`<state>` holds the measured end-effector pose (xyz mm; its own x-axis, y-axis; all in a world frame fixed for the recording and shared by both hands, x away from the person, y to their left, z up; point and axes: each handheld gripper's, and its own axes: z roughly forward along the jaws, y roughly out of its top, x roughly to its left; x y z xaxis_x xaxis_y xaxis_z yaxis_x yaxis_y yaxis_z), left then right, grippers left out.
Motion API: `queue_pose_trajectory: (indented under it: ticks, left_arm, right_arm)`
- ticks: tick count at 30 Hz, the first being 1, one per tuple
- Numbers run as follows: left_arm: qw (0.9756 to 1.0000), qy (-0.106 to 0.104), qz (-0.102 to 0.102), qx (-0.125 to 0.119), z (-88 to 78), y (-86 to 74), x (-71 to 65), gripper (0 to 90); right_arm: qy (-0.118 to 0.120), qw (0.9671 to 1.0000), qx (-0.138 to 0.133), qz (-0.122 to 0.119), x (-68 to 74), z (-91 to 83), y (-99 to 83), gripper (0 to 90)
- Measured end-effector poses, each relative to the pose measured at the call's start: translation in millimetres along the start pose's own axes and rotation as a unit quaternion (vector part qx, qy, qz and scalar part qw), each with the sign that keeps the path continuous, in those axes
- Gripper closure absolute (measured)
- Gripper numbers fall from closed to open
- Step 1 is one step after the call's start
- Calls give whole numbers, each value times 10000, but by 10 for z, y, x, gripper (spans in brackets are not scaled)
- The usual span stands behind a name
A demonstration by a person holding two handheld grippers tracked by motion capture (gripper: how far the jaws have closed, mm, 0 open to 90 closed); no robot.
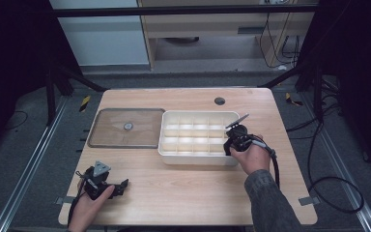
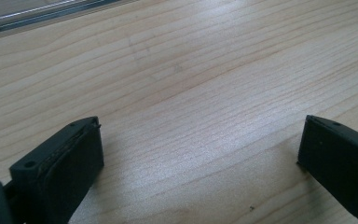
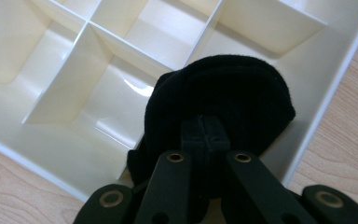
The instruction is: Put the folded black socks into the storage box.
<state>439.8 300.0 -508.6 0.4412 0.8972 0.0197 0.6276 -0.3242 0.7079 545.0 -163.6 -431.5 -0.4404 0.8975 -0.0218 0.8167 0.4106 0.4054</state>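
Note:
A white tray (image 1: 193, 160) divided into several compartments stands right of the table's middle. At its near right corner my right gripper (image 1: 230, 147) points down into a compartment. In the right gripper view its jaws (image 3: 205, 123) are pressed together on a black bundle of soft cloth (image 3: 247, 88), which sits in the corner compartment against the tray's wall (image 3: 335, 79). My left gripper (image 1: 120, 187) lies near the table's front left edge. In the left gripper view it (image 2: 200, 154) is open, with bare wood between its fingers (image 2: 70, 158).
A clear flat lid (image 1: 108, 137) with a small round knob (image 1: 128, 126) lies left of the tray. A dark round hole (image 1: 219, 101) is set in the table behind the tray. Cables trail on the floor to the right.

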Motion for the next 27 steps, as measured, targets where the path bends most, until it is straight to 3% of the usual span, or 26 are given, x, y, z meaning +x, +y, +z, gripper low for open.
queue_pose_trajectory:
  ticks: [27]
  left_arm:
    - [10000,-33,16,-18,10,7,-22,0]
  right_arm:
    - [50,9998,144,137,-14,72,-9,900]
